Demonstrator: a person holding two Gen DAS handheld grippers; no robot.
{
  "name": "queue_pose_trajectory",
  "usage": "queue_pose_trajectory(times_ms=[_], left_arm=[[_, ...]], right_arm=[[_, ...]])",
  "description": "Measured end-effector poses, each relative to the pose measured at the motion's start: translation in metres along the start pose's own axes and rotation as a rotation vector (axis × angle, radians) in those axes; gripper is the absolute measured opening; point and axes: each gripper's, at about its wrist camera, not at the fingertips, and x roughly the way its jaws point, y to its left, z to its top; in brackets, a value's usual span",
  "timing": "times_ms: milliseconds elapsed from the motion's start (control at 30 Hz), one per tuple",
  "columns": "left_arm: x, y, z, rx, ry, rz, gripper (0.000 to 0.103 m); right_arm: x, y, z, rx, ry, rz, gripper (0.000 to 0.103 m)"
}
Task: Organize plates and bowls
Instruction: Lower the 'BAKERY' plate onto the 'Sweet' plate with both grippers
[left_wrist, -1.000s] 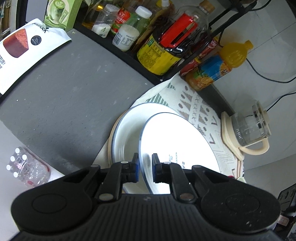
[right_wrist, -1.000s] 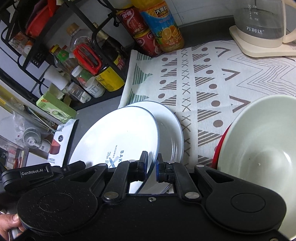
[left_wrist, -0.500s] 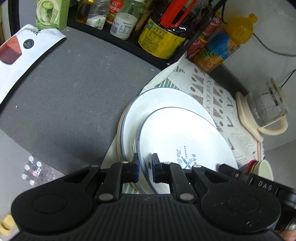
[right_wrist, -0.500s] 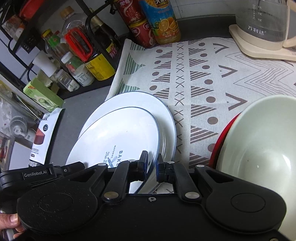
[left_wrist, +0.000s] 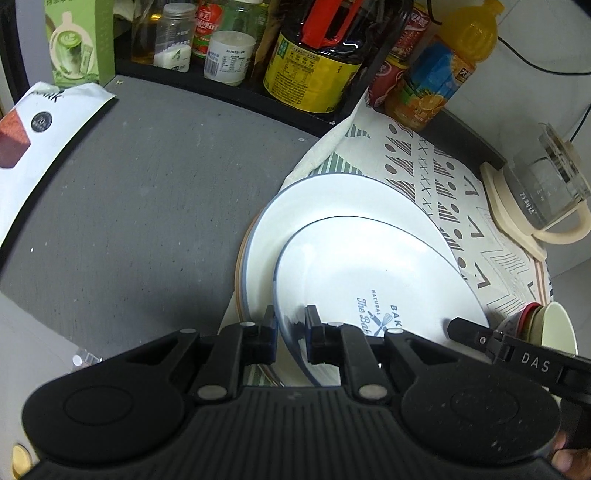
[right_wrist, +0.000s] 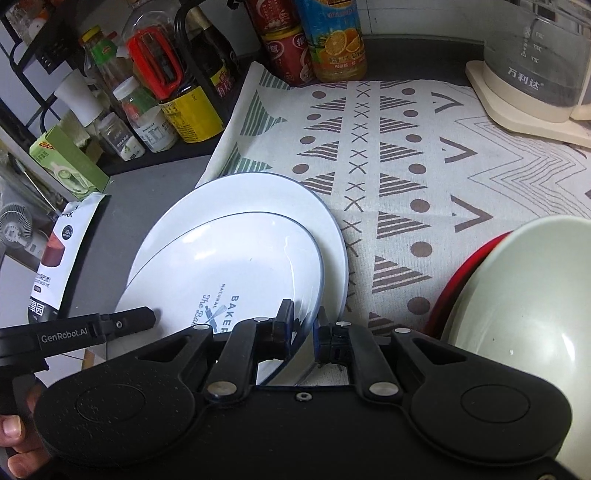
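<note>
A white plate with a blue rim and blue "Bakery" print (left_wrist: 376, 277) (right_wrist: 229, 266) is held by both grippers over a stack of larger white plates (left_wrist: 332, 199) (right_wrist: 258, 192). My left gripper (left_wrist: 291, 332) is shut on its left rim. My right gripper (right_wrist: 303, 325) is shut on its right rim. The held plate sits low over the stack, tilted slightly; I cannot tell whether it touches. A pale green bowl (right_wrist: 524, 295) nested in a red bowl (right_wrist: 454, 273) stands to the right, and shows in the left wrist view (left_wrist: 554, 328).
The plates rest on a patterned cloth (right_wrist: 406, 147) at the edge of a grey counter (left_wrist: 147, 192). Bottles and jars (left_wrist: 314, 55) line a rack behind. A glass kettle (right_wrist: 539, 62) stands at the back right. A white packet (left_wrist: 33, 125) lies left.
Both grippers have carried the printed plate down and closer over the plate stack. The view of the stack has grown and shifted; both grips stay shut.
</note>
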Motion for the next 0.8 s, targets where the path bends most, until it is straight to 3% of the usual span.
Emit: queue_pose_trajectory(times_ms=[167,433,800], left_arm=[[0.005,-0.008,0.001,0.056,-0.017,0.036,0.015],[0.01,-0.012,0.008,0.089,-0.038,0.071,0.015],[0.018,-0.015,0.017,0.107,-0.028,0.083,0.015]], right_arm=[[0.003,0.009,0.001,-0.045,0.007,-0.056,0.017],[0.008,0.016,0.003,-0.08,0.022,-0.076,0.022],[0.015,-0.001,0.007,0.039,0.032,-0.002,0.022]])
